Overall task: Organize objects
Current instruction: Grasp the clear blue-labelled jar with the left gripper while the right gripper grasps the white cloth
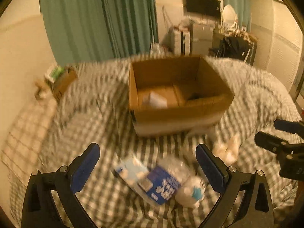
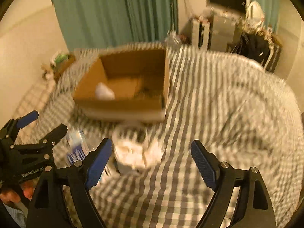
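- A blue and white package (image 1: 147,180) is lying flat on the checked bedspread (image 1: 106,205), between the two fingers of the left gripper (image 1: 147,168) in the left wrist view; its print is too blurred to read.
- A clear plastic bag (image 1: 182,182) with something white and round inside is lying against the package's right side, just inside the gripper's right-hand finger.
- Another pale, crinkled plastic bundle (image 1: 227,150) is sitting just beyond that finger, toward the right gripper (image 1: 266,133).
- An open cardboard box (image 1: 176,112) is standing on the bed beyond these items, holding a white object (image 1: 155,99) on its left and something dark (image 1: 193,96) on its right.
- The left gripper is hovering over the package with its blue-padded fingers spread wide, touching nothing.
- In the right wrist view, the right gripper (image 2: 152,157) is also hanging with fingers wide apart, above the pale bundle (image 2: 136,152), which is lying just in front of the box (image 2: 121,104).
- The left gripper (image 2: 42,122) is showing at that view's left edge, with the blue package (image 2: 76,148) beside it.
- A green curtain (image 1: 98,19) is hanging behind the bed, and a smaller carton (image 1: 60,83) is sitting at the bed's far left edge.
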### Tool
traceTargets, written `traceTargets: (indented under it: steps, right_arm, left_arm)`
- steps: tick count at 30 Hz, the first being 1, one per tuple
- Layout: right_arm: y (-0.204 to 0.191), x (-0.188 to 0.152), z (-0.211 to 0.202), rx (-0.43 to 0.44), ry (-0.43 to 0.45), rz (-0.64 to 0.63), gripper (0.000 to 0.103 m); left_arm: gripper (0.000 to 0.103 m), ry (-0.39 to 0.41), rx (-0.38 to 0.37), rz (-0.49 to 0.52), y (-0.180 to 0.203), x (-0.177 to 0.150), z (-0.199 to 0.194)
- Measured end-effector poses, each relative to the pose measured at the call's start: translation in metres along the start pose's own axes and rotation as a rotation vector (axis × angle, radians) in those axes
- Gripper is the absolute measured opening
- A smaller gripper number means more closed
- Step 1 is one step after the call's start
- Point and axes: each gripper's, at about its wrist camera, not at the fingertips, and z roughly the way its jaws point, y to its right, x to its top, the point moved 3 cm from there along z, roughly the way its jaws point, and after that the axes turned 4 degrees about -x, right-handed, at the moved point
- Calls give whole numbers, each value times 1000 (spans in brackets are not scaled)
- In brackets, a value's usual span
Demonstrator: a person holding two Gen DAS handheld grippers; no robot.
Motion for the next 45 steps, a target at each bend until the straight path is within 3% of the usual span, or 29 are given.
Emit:
traceTargets:
  steps: [2,8,12,14,16,21,27,28,29,32,34,35,36,37,38,41,45]
  right_arm:
    - [3,-12,22,19,-65,21,85]
    - [7,-20,35,51,-92,59,85]
    - [2,-24,36,43,-97,37,85]
    - [2,-23,35,41,-96,32,85]
    - [1,-24,35,40,-98,30,85]
    - [-5,-27,40,27,-117,3,85]
    - [-13,-25,58,61,-147,-2,84]
    - [-14,-25,61,60,-151,-7,84]
    - [-15,-24,65,57,-153,-10,84]
    - [-16,-23,77,50,-167,-9,84]
    - [-15,-25,82,41,-180,-4,74]
    - [-14,-25,83,33,-184,-1,70]
    - [-12,-26,84,26,-185,5,59]
    - [-11,-26,83,28,-184,11,47]
    - [-9,-27,82,33,-182,22,42]
    - [-5,-29,78,41,-169,46,36]
    - [-6,-30,74,42,-156,41,29]
  left_arm:
    - [103,-41,-9,-20,-4,-15,15]
    - [103,-158,-40,-11,-1,-54,50]
    - [102,-137,-60,26,10,-52,50]
    - [86,-113,-87,55,18,-52,52]
    - [76,-116,-131,70,24,-53,56]
    - [72,-121,-142,49,19,-53,55]
    - [51,-88,-107,-21,6,-36,39]
    - [28,-80,-117,-33,3,-34,38]
    - [13,-80,-133,-42,0,-32,37]
    - [13,-106,-167,-21,5,-35,41]
    - [15,-100,-147,23,12,-38,40]
    - [22,-99,-139,42,15,-39,39]
    - [30,-102,-131,59,18,-40,38]
    - [56,-123,-117,75,20,-43,41]
    - [71,-147,-114,81,20,-47,45]
    - [71,-179,-93,71,17,-56,55]
    - [71,-215,-170,-13,6,-57,69]
